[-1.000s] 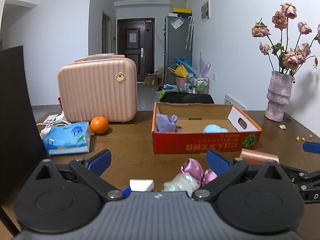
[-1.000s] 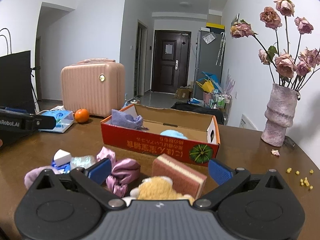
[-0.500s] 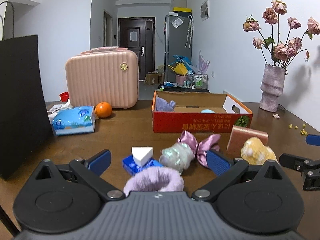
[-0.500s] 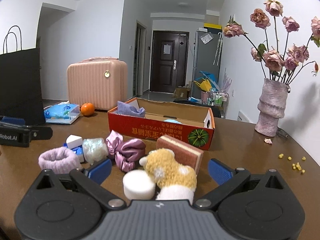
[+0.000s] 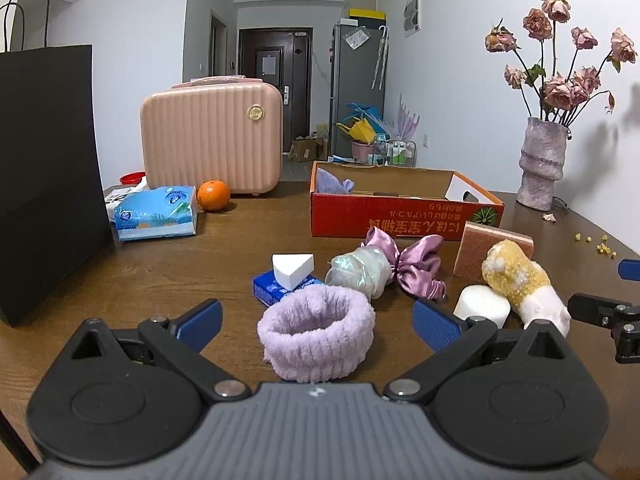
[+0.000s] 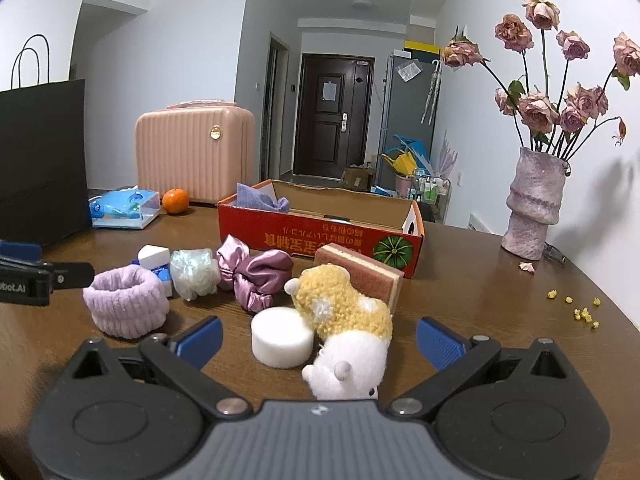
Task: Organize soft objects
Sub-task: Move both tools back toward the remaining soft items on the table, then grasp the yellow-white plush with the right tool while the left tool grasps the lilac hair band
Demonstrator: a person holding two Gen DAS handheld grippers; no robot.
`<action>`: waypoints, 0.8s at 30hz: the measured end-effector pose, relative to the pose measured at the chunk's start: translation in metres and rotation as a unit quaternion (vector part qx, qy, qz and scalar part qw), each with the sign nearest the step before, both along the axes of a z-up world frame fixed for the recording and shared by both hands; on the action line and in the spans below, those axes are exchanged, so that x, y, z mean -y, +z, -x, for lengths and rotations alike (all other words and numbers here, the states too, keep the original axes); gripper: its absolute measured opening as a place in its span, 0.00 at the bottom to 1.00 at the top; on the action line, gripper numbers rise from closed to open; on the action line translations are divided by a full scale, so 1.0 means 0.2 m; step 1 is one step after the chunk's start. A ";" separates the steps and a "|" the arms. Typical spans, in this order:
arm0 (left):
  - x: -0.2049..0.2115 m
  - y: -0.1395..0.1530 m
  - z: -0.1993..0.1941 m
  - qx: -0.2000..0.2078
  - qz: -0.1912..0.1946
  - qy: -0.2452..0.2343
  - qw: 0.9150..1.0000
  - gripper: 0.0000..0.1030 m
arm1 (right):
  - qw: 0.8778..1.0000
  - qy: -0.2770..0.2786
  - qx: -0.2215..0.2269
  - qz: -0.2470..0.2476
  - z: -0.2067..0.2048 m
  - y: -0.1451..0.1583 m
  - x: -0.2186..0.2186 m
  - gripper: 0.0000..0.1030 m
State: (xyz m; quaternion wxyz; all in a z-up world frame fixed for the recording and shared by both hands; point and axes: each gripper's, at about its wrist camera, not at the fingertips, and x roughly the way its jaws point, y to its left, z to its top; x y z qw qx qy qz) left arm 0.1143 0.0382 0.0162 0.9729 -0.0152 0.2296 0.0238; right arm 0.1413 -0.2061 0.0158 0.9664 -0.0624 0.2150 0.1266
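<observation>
Soft things lie on the brown table in front of a red cardboard box (image 5: 404, 222) (image 6: 320, 236). A fluffy lilac band (image 5: 316, 338) (image 6: 126, 306) sits between the open fingers of my left gripper (image 5: 318, 322). A yellow and white plush toy (image 6: 344, 328) (image 5: 524, 286) and a white foam puck (image 6: 282, 342) (image 5: 482, 310) lie between the open fingers of my right gripper (image 6: 320, 340). Behind them are a pink satin scrunchie (image 5: 408, 266) (image 6: 252, 274), an iridescent pouf (image 5: 360, 274) (image 6: 196, 274), a pink sponge (image 5: 494, 250) (image 6: 362, 276) and a white wedge (image 5: 292, 268) on a blue pack. A lilac cloth (image 5: 332, 184) lies in the box.
A black paper bag (image 5: 44, 176) stands at the left. A pink case (image 5: 212, 136), an orange (image 5: 213, 195) and a tissue pack (image 5: 156, 218) sit at the back left. A vase of dried roses (image 5: 542, 164) (image 6: 534, 204) stands at the right, with yellow crumbs (image 6: 576, 310) nearby.
Both grippers have drawn back from the box towards the near edge of the table. The lilac band, the plush toy and the foam puck have come into view between the fingers.
</observation>
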 end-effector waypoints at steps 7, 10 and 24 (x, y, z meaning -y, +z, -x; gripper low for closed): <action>0.00 -0.04 -0.03 -0.015 -0.001 0.005 1.000 1.00 | 1.000 -0.009 -0.026 0.004 -0.12 -0.08 0.02 1.00; 0.00 -0.06 -0.05 -0.022 -0.002 0.008 1.000 1.00 | 0.999 -0.018 -0.044 0.003 -0.20 -0.12 0.03 1.00; 0.04 -0.10 -0.16 -0.039 -0.004 0.020 0.999 1.00 | 0.992 -0.021 -0.123 -0.027 -0.55 -0.29 0.12 0.88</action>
